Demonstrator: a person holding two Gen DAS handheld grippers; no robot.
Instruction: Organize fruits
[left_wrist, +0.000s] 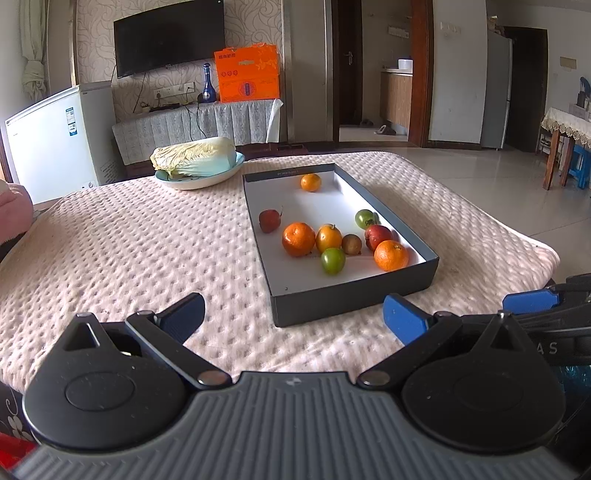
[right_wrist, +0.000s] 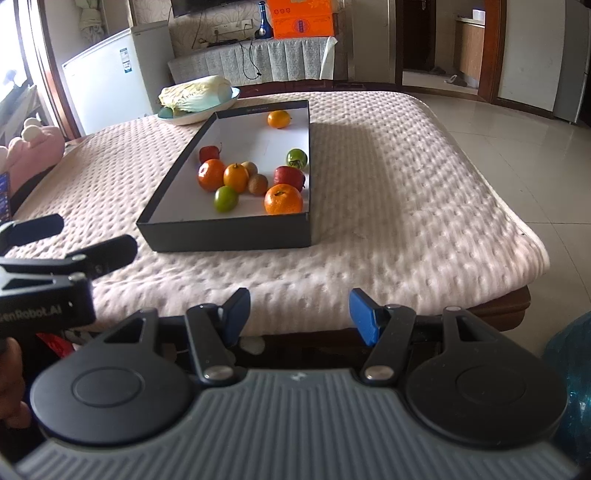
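Left wrist: left gripper (left_wrist: 293, 315) jaws wide apart, nothing between, hovering over the quilted cloth (left_wrist: 129, 240) short of the box (left_wrist: 354, 301). Fruits (left_wrist: 332, 240) all sit inside the box. Right gripper (left_wrist: 532, 301) cut off at frame edge.

Right wrist: right gripper (right_wrist: 299, 315) jaws apart, empty, above table edge. One kiwi (right_wrist: 250, 168) half hidden behind the others.
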